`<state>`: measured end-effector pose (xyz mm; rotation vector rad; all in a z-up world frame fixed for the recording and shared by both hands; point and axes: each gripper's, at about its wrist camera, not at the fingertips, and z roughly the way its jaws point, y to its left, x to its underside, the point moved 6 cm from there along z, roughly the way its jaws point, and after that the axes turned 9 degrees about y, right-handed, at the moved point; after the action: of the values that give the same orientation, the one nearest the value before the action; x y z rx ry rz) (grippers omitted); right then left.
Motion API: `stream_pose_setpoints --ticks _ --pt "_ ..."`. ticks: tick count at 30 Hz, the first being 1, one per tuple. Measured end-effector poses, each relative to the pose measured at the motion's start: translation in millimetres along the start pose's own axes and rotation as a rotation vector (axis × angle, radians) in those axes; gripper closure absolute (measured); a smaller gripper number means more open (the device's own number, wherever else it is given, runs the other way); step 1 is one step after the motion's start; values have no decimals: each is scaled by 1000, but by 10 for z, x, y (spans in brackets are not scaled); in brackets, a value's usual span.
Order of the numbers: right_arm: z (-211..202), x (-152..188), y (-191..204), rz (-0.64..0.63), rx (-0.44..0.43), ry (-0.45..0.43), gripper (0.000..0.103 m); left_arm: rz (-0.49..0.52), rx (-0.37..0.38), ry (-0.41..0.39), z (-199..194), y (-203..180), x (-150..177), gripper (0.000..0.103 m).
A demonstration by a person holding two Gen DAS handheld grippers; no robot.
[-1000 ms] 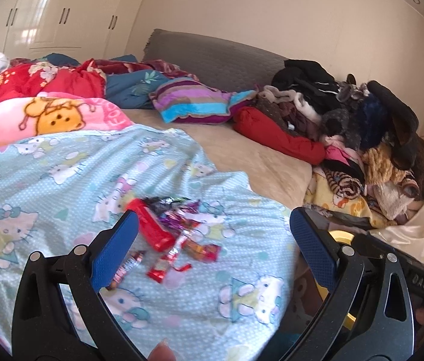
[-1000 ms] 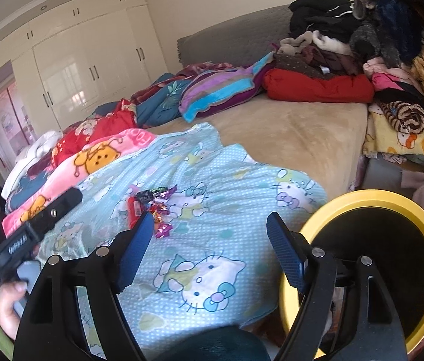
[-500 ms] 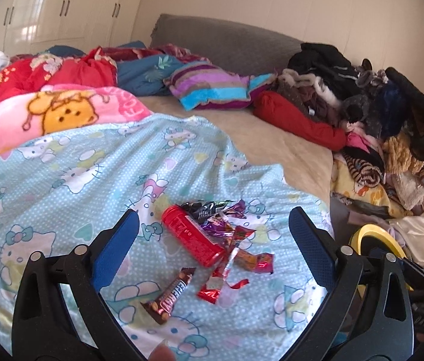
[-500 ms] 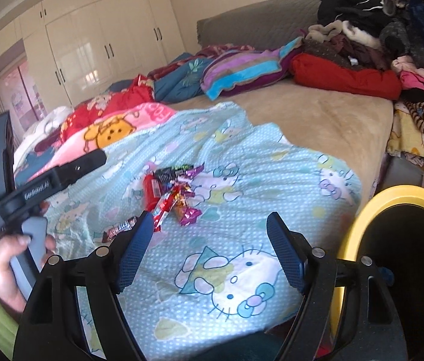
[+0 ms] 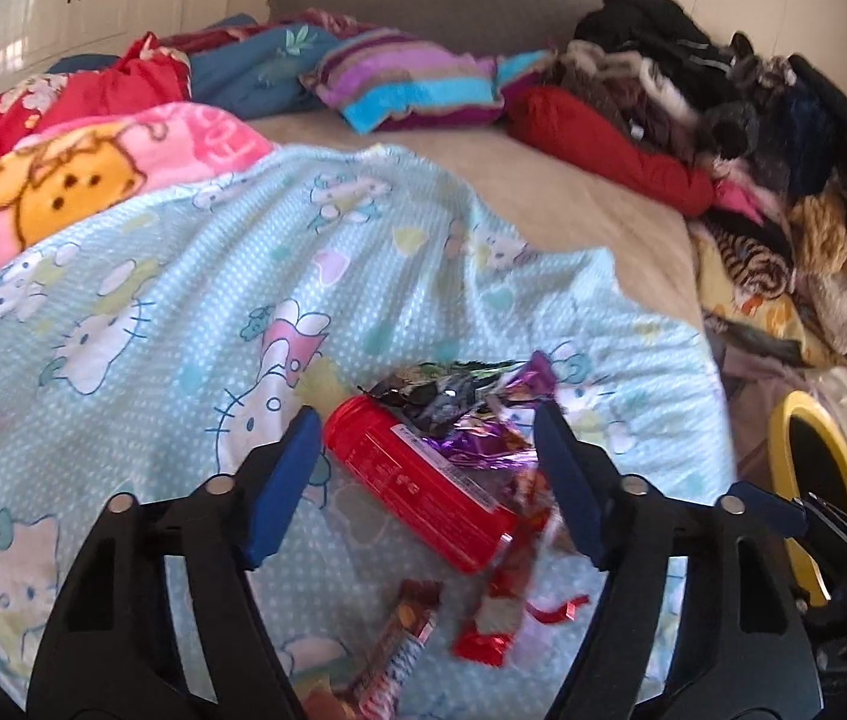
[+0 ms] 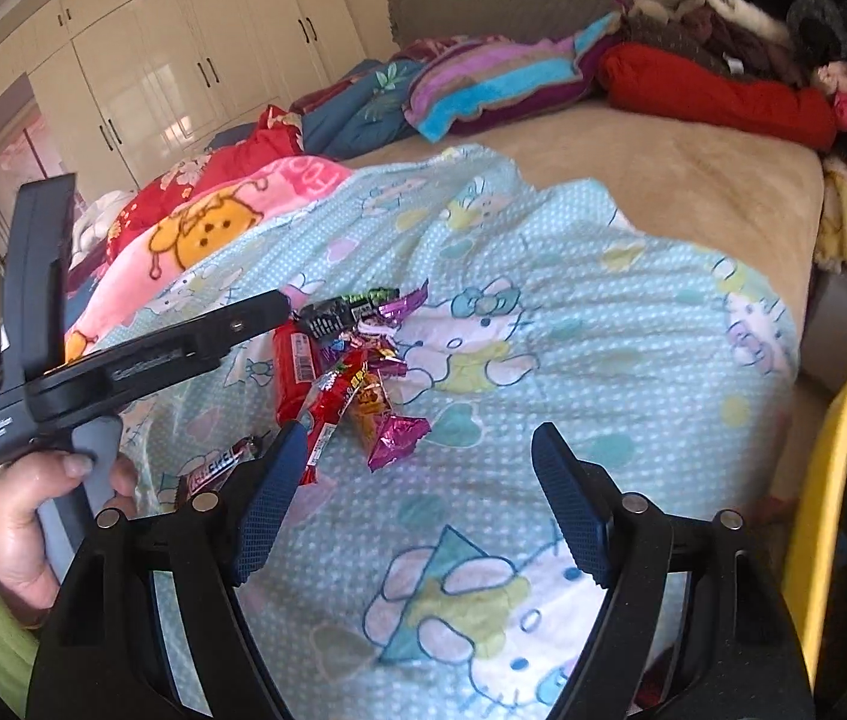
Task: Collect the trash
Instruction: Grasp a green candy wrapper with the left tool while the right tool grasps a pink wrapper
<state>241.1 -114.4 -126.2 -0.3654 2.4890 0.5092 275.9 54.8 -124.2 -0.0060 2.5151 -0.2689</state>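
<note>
The left hand-held gripper [image 5: 426,477] now sits low over the trash pile. Its jaws are closing, with the red can [image 5: 423,489] lying between them; the pads do not yet press on it. One second earlier these jaws stood wider and the pile lay farther ahead in the left wrist view, so the approach is judged nearly complete and a grasp on the can is the likely step in hand.

The right hand-held gripper [image 6: 417,504] is open and empty over the light-blue cartoon blanket [image 6: 633,324]. It has come closer to the bed than in the earlier frame. The yellow-rimmed bin [image 6: 825,480] stands at its right edge, beside the bed.

The trash lies on the blanket near the bed's front edge: the can, a chocolate bar wrapper [image 5: 399,654] nearest, a red wrapper [image 5: 498,612] just beside it, and purple foil wrappers [image 5: 477,438] touching the can's far side.

Beyond, the tan mattress cover [image 5: 543,192] is bare. A clothes heap [image 5: 753,120] sits at the far right, folded bedding at the headboard.
</note>
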Motion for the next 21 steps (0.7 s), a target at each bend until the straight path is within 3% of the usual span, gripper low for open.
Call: stream_pose_setpoints --ticks 10,13,15,19,21 --pt "339 -17 10 16 -32 53 43 35 30 67 340 5 -157 40" --pt "407 -15 -10 26 -50 75 56 46 51 89 433 4 -175 41" --pt "438 -11 -13 32 -63 86 77 53 52 97 466 0 -185 45" --pt "418 34 -15 29 -72 84 82 69 62 106 483 -41 -206 61" --pt "383 51 -26 39 -77 79 83 81 64 112 497 -61 -212 62"
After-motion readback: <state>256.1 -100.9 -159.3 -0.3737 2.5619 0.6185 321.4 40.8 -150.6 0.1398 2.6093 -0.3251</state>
